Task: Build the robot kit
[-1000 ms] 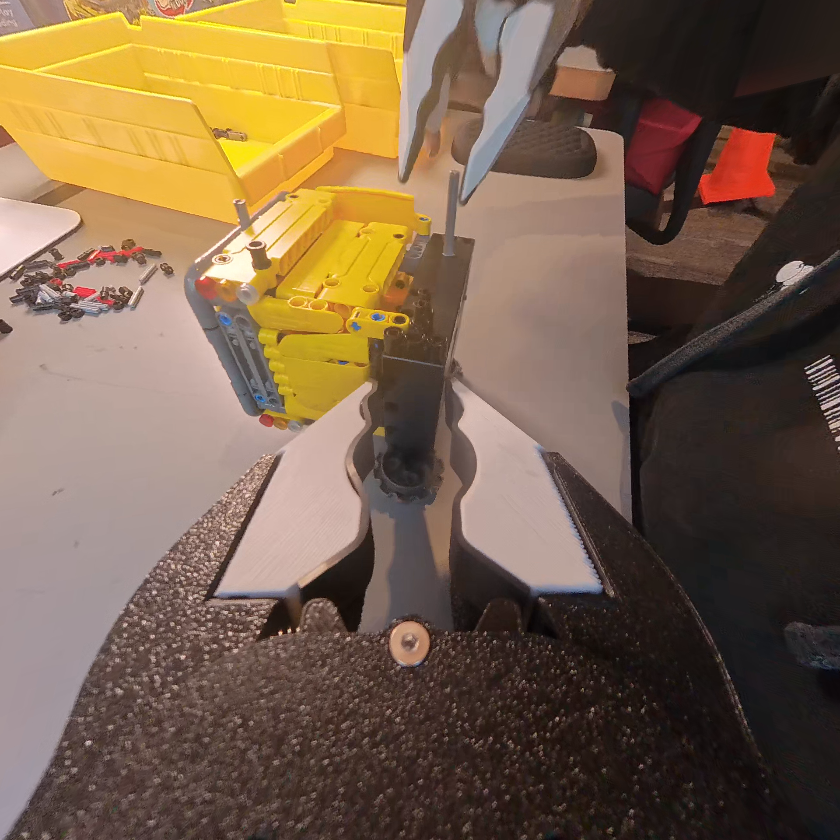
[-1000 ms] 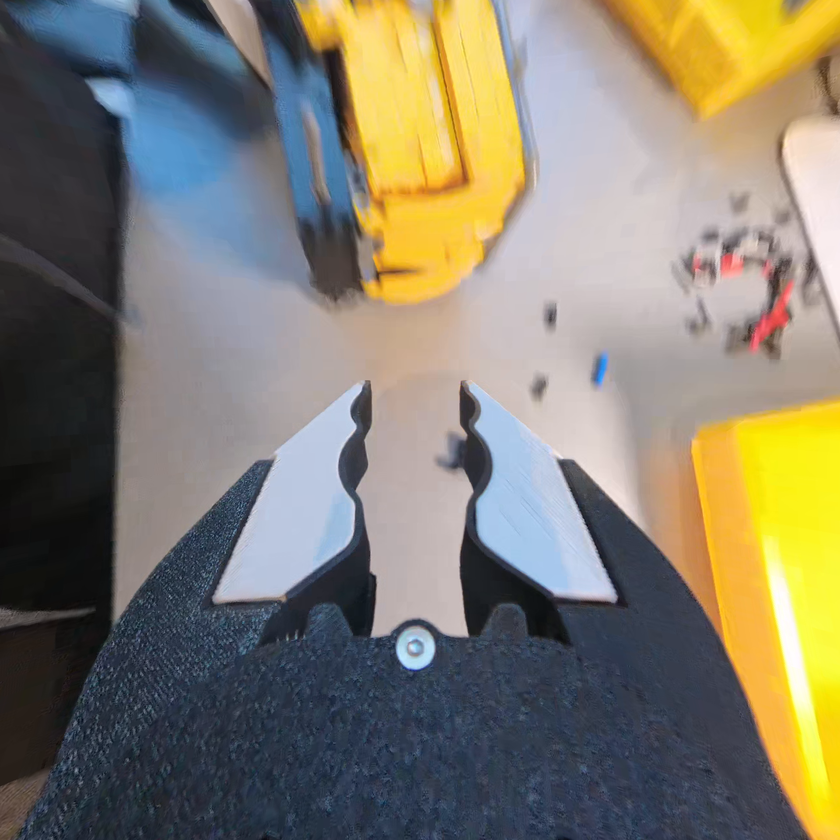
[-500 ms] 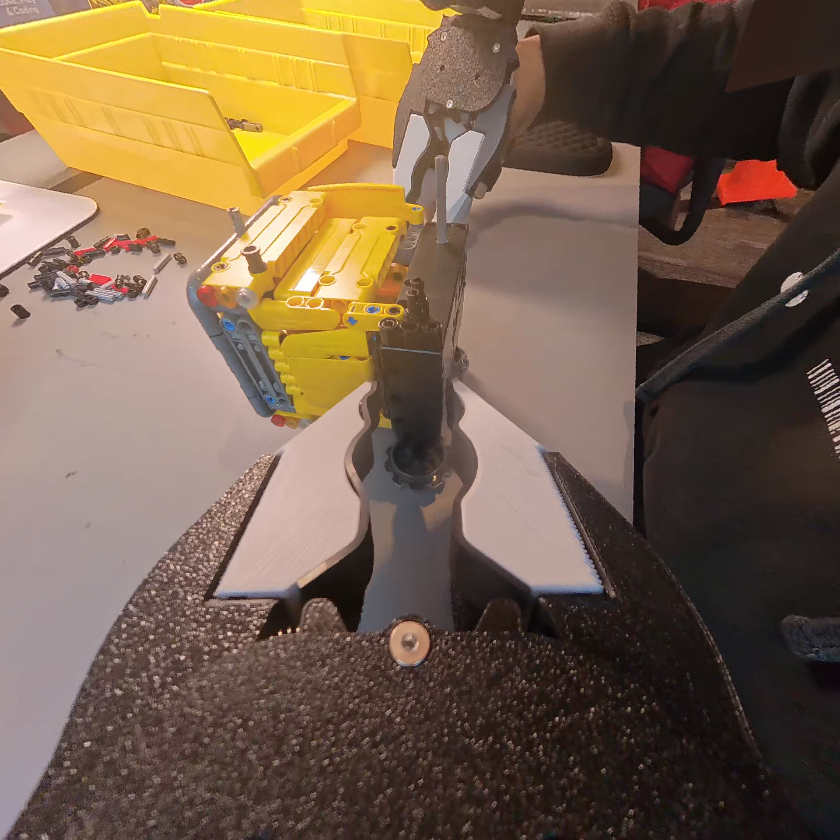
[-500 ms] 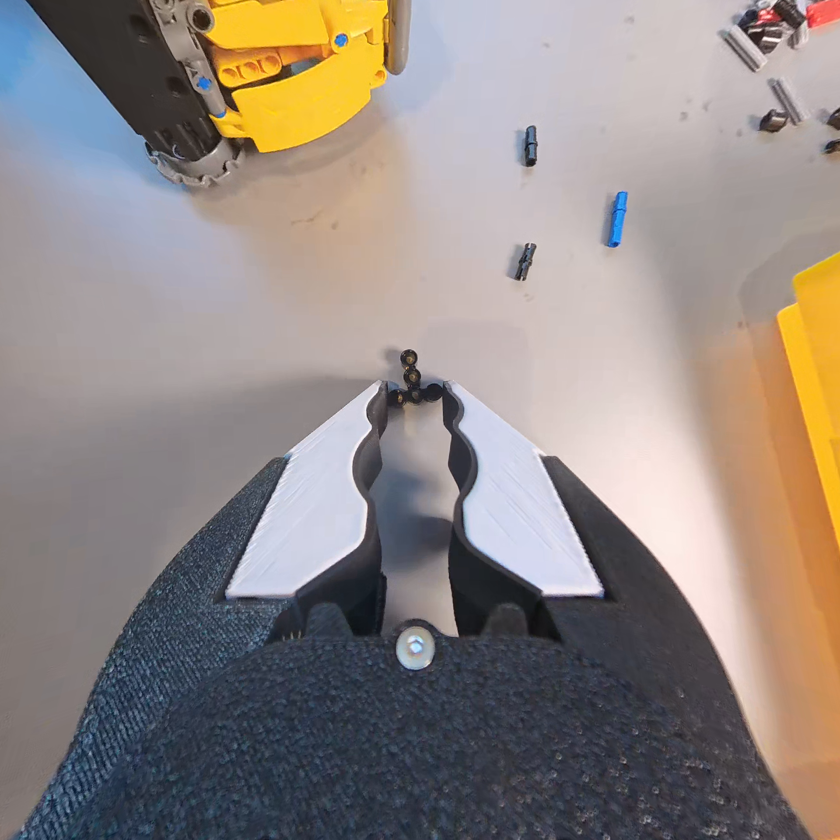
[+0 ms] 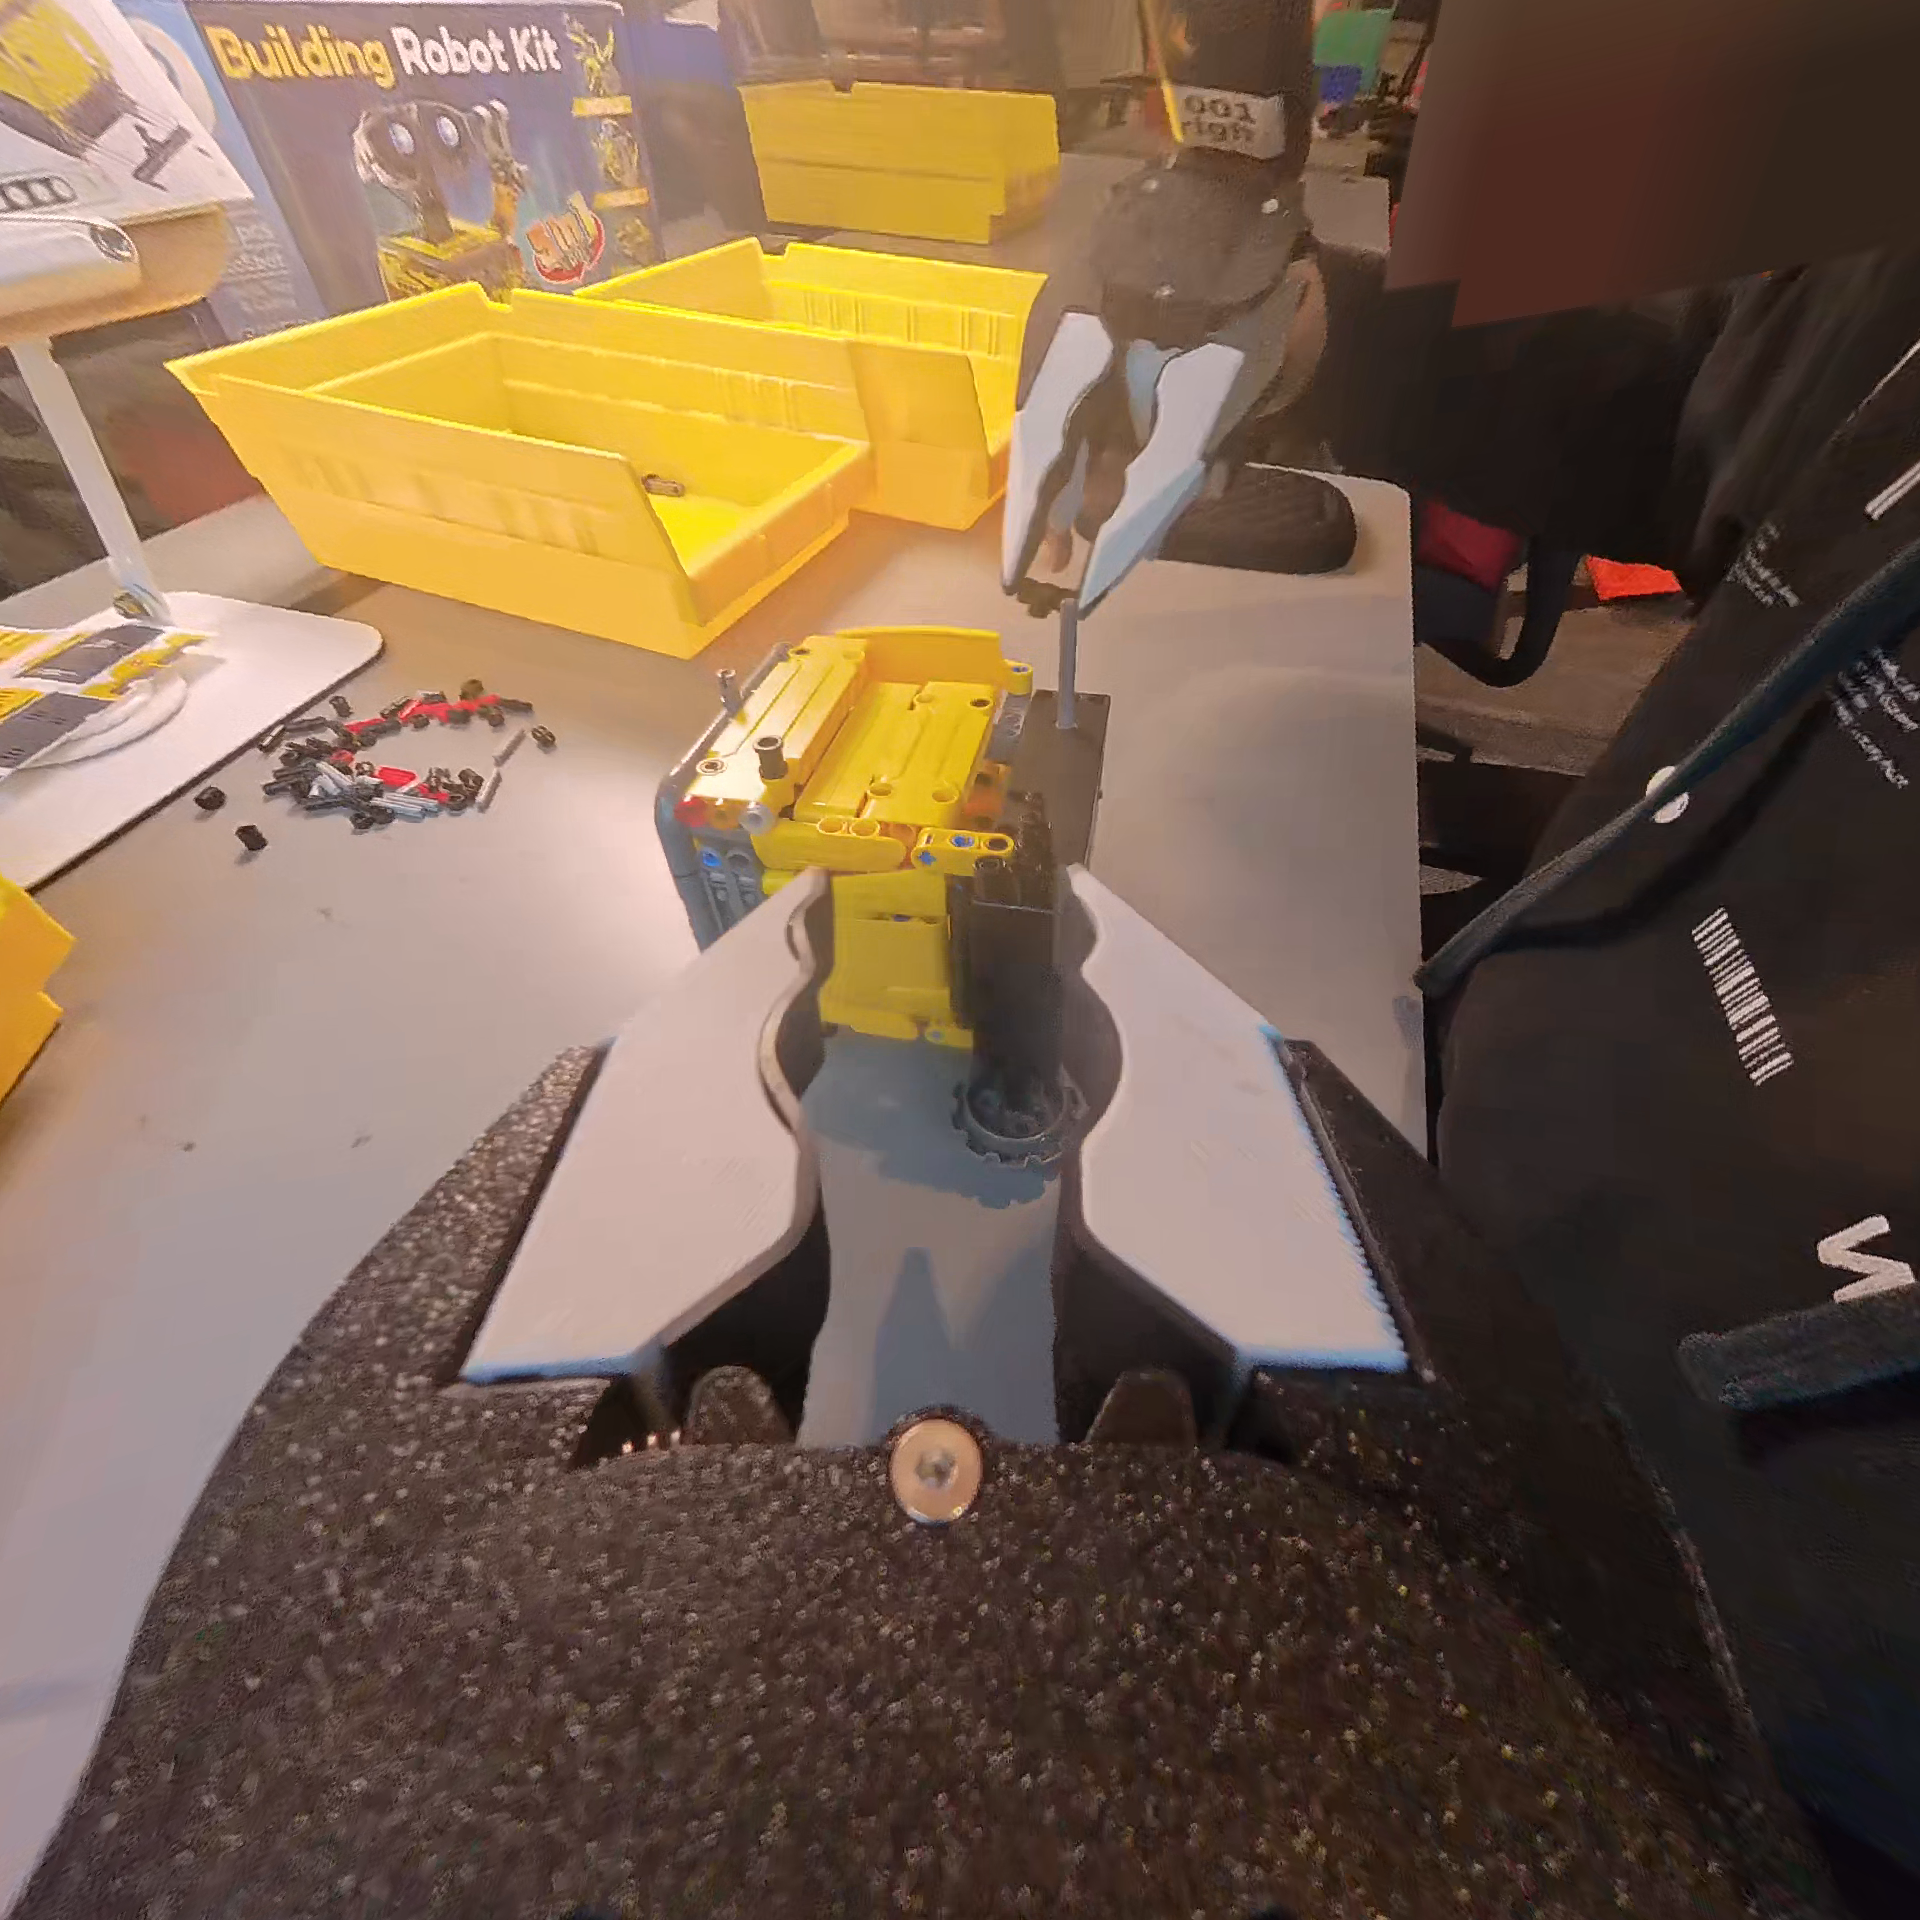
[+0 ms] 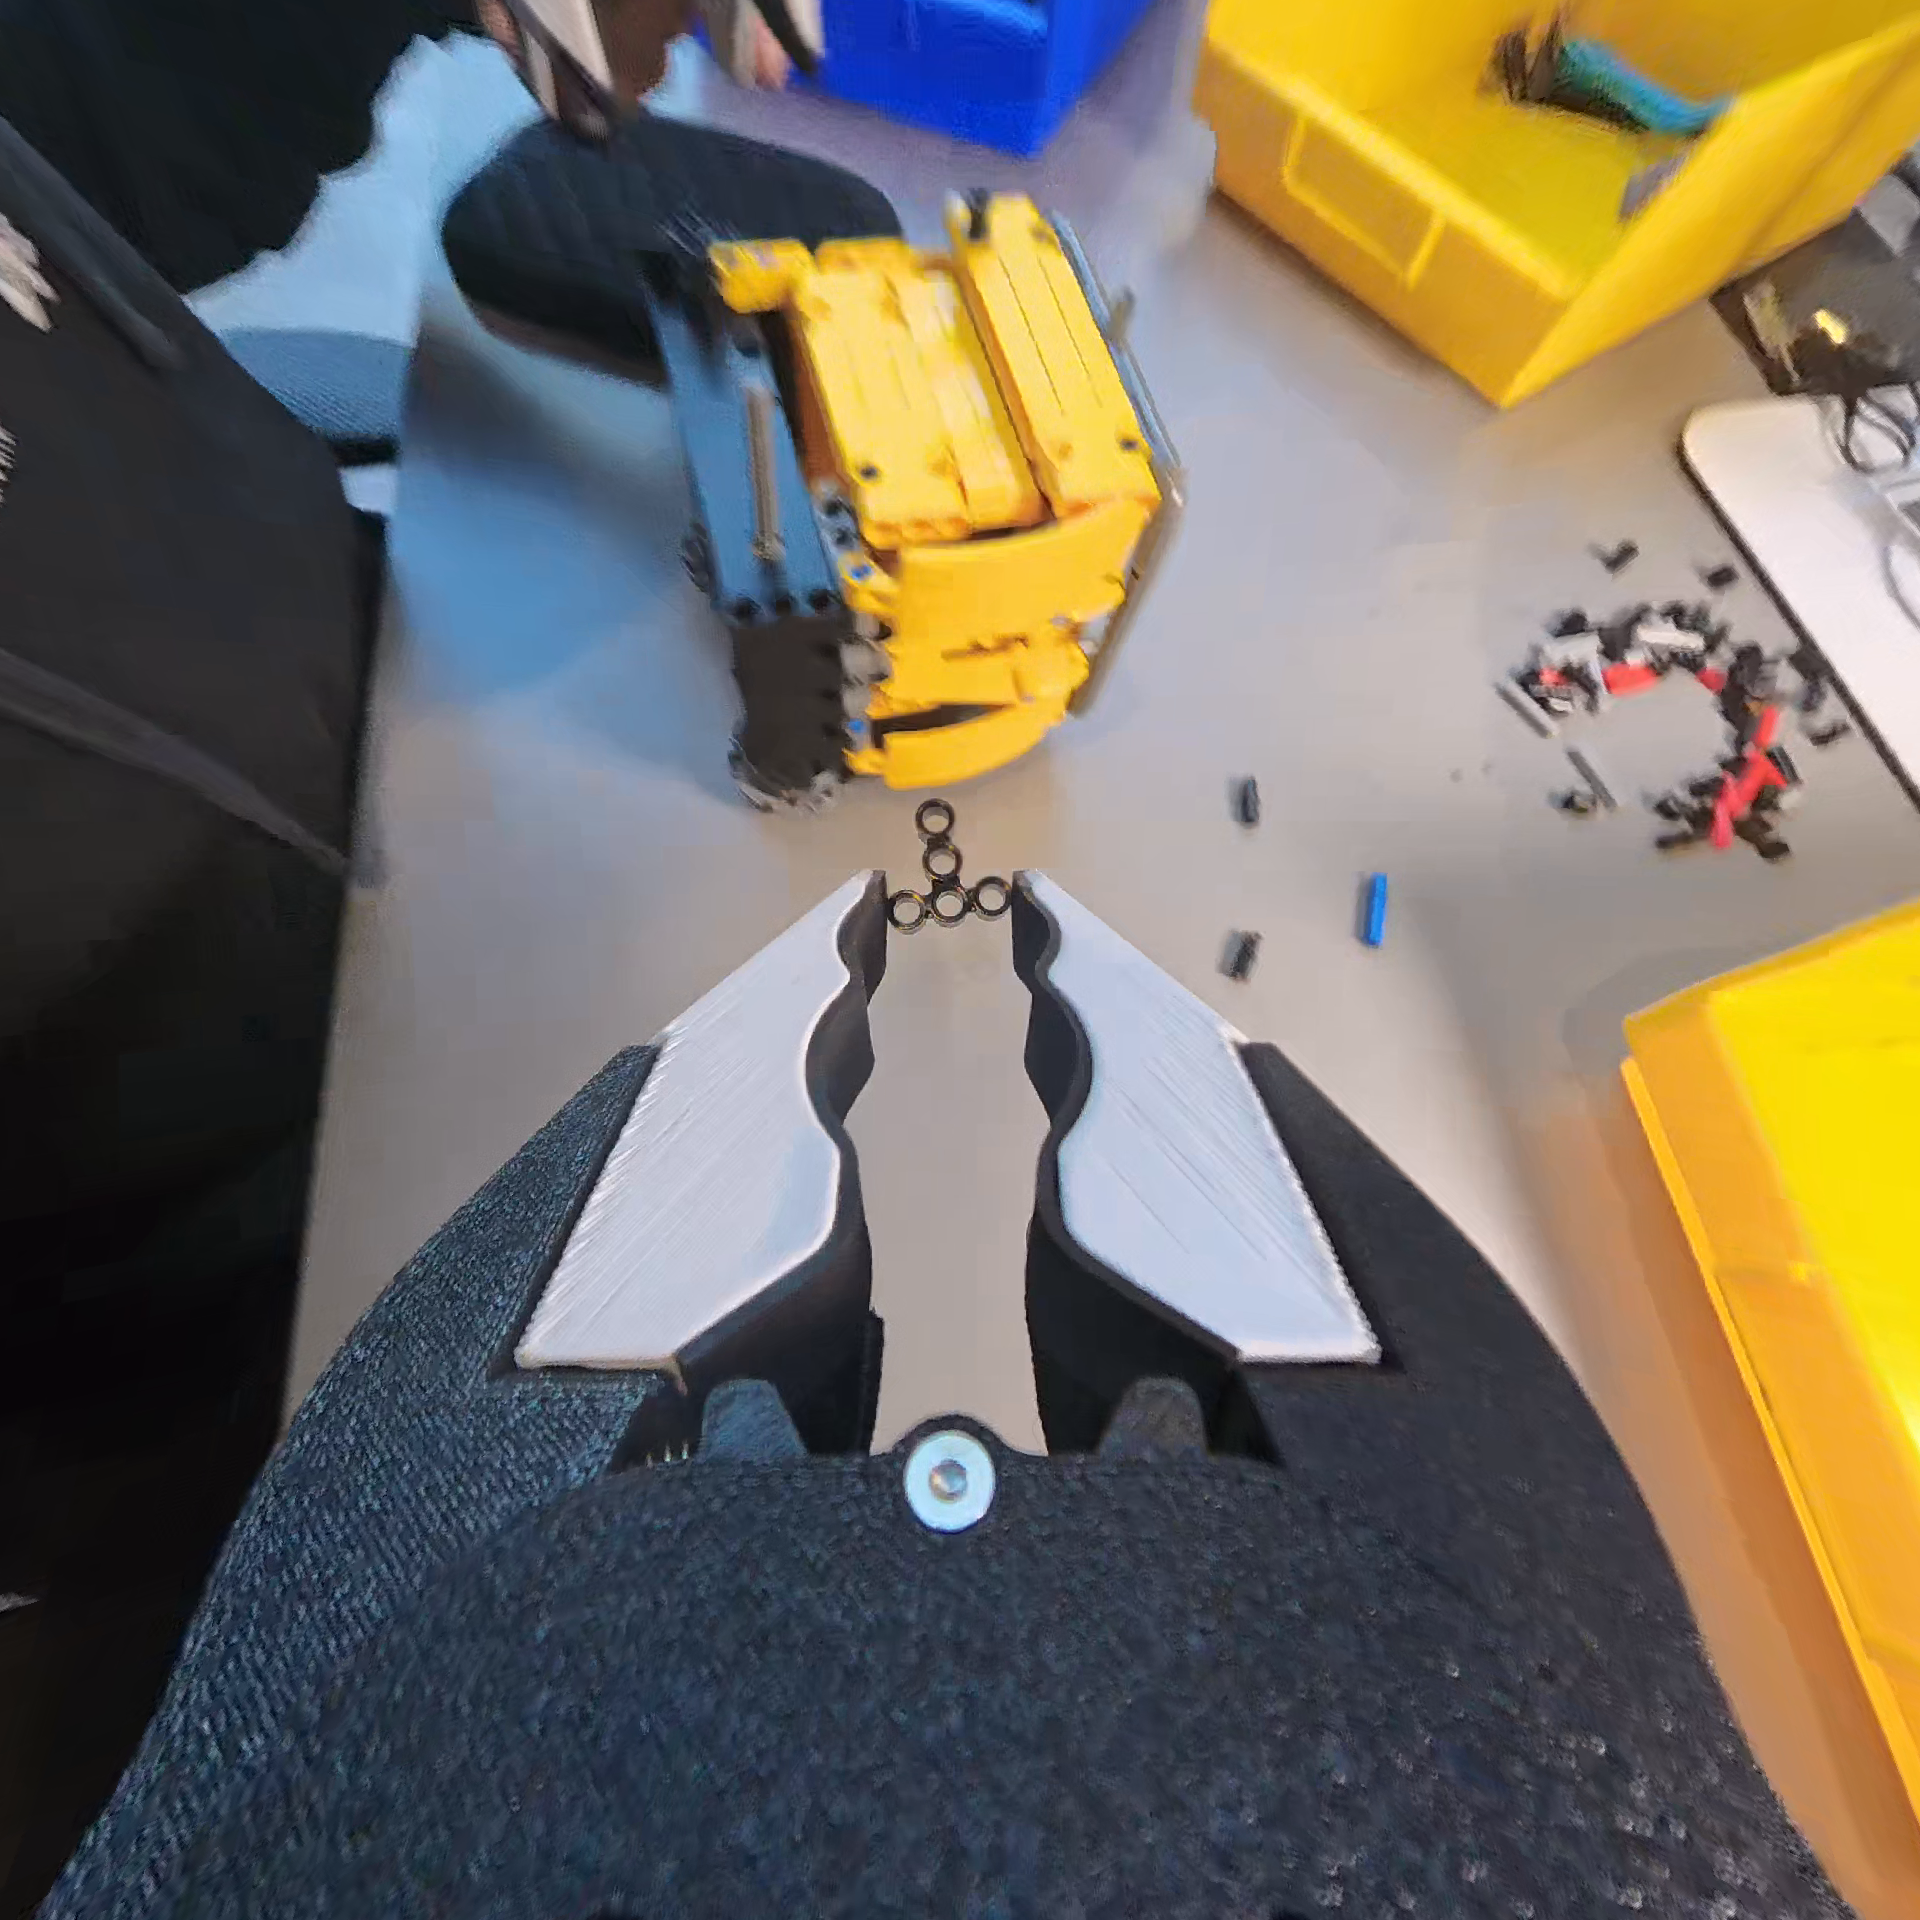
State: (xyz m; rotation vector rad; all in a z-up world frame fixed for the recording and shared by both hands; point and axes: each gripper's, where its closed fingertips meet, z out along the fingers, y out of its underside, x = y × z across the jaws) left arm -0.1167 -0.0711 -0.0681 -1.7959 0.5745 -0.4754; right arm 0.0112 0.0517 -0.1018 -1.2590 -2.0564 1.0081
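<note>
A yellow and black brick-built model [image 5: 883, 748] lies on the grey table, with a grey axle [image 5: 1067, 665] standing up from its black side. My left gripper [image 5: 951, 888] is open, its jaws spread around the model's near end and toothed wheel [image 5: 1013, 1117]. My right gripper [image 6: 948, 883] is shut on a small black T-shaped piece with holes [image 6: 943, 883]. In the left wrist view the right gripper [image 5: 1049, 603] hangs just above the axle tip. The model also shows in the right wrist view [image 6: 966, 499].
Yellow bins [image 5: 499, 488] stand at the back, and more are at the right of the right wrist view [image 6: 1818, 1195]. A pile of small loose parts [image 5: 384, 758] and a blue pin [image 6: 1375, 909] lie on the table. The table edge [image 5: 1413, 831] and a person in dark clothing [image 5: 1714, 935] are close by.
My left jaws have opened off the model's black part. My right gripper has lifted the black T-shaped piece from the table and carried it over to above the axle.
</note>
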